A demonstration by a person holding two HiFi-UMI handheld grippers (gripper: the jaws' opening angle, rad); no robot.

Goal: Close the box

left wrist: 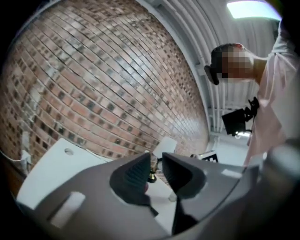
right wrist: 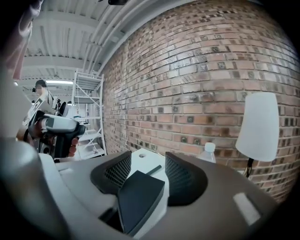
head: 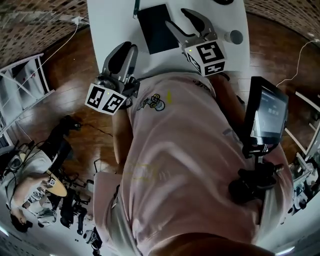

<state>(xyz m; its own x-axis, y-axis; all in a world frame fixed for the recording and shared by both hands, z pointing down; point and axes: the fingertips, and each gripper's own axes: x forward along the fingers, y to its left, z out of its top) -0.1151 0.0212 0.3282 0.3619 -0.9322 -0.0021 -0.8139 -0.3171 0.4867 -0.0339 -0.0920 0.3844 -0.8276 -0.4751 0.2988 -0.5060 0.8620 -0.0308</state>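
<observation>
A flat dark box (head: 156, 27) lies on the white table (head: 115, 20), and its lid looks flat on top. My right gripper (head: 178, 17) hovers at the box's right edge. Its jaws stand open and the pads touch nothing. In the right gripper view the box (right wrist: 140, 199) lies low in front of the right gripper (right wrist: 147, 161), below the pads. My left gripper (head: 127, 47) is at the table's left edge, apart from the box. The left gripper (left wrist: 156, 161) has a narrow gap between its pads and holds nothing.
A thin dark stick (head: 136, 7) lies just left of the box's far corner. A plastic bottle (right wrist: 208, 152) and a white lamp (right wrist: 258, 126) stand at the table's right, against a brick wall. A person (right wrist: 56, 129) and a metal shelf (right wrist: 86, 108) stand off to the left.
</observation>
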